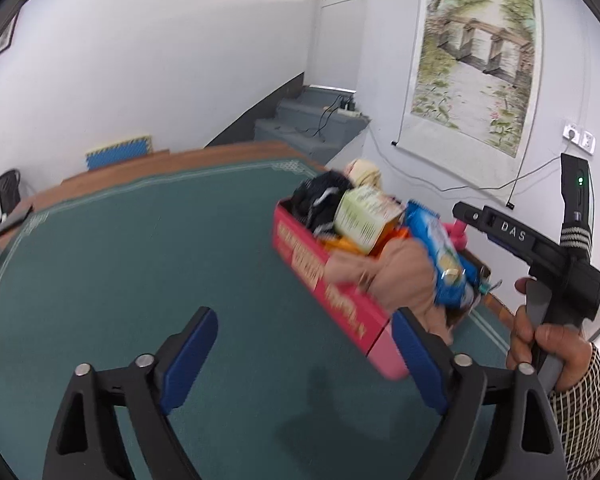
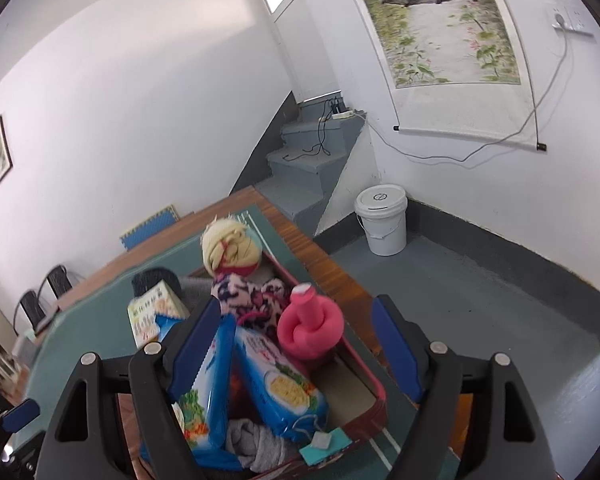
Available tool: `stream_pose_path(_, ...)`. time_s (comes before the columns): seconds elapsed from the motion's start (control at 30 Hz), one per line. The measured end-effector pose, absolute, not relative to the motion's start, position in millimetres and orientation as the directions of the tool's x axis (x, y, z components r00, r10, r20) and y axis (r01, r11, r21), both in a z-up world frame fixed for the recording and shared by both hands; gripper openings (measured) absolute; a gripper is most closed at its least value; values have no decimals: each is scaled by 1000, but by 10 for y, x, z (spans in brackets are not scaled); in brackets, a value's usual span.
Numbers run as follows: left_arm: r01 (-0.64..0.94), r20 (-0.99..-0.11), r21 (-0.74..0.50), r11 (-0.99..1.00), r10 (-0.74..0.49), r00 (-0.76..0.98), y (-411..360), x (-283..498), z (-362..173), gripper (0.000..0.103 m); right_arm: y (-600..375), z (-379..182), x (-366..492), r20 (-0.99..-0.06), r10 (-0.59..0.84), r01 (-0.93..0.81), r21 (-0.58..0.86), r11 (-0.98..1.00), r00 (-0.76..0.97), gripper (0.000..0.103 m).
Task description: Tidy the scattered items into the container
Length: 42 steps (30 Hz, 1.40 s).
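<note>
The red box [image 1: 332,292] stands on the green table mat [image 1: 140,264], packed with items: a green-white carton [image 1: 364,216], a blue snack bag [image 1: 440,252], black cloth and a doll. My left gripper [image 1: 300,360] is open and empty, just left of the box's near corner. From above, the right wrist view shows the box's rim [image 2: 376,384] holding two blue snack bags [image 2: 276,380], a pink knotted toy [image 2: 312,328], a doll [image 2: 232,252], grey cloth and a teal tag. My right gripper [image 2: 296,344] is open, empty, hovering over the box.
A white lidded bucket [image 2: 382,224] stands on the floor beyond the table's wooden edge [image 2: 324,260]. Grey stairs [image 2: 312,168] rise behind. Black chairs [image 2: 44,292] stand at the left. The right hand and its gripper handle [image 1: 556,280] are right of the box.
</note>
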<state>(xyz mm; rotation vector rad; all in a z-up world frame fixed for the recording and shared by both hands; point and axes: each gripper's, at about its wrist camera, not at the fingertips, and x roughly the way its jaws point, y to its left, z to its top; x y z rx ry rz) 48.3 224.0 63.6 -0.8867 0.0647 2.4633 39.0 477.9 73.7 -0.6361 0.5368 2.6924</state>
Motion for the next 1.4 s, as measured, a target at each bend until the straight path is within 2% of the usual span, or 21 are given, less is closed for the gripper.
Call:
stream_pose_path(0.33, -473, -640, -105, -875, 423, -642, 2034, 717, 451, 94, 4378, 678, 849, -494, 154, -317, 265, -911, -856, 85)
stream_pose_path(0.63, -448, -645, -118, -886, 411, -644, 1957, 755, 453, 95, 3735, 559, 1058, -597, 85, -156, 68, -985, -798, 93)
stream_pose_path(0.7, -452, -646, -117, -884, 414, -642, 1966, 768, 453, 102, 3665, 529, 1094, -605, 98, -153, 40, -987, -790, 98)
stream_pose_path(0.77, -457, -643, -109, -883, 414, -645, 1988, 786, 466, 102, 3613, 504, 1128, -610, 117, -159, 15, -987, -784, 102)
stream_pose_path(1.13, -494, -634, -87, -865, 431, -642, 2161, 795, 531, 102, 3752, 529, 1204, -611, 176, -217, -7, -976, -772, 102)
stream_pose_path(1.4, -570, -635, 3, -821, 439, -636, 2495, 838, 578, 102, 3922, 529, 1176, -606, 216, -261, -14, -965, -766, 102)
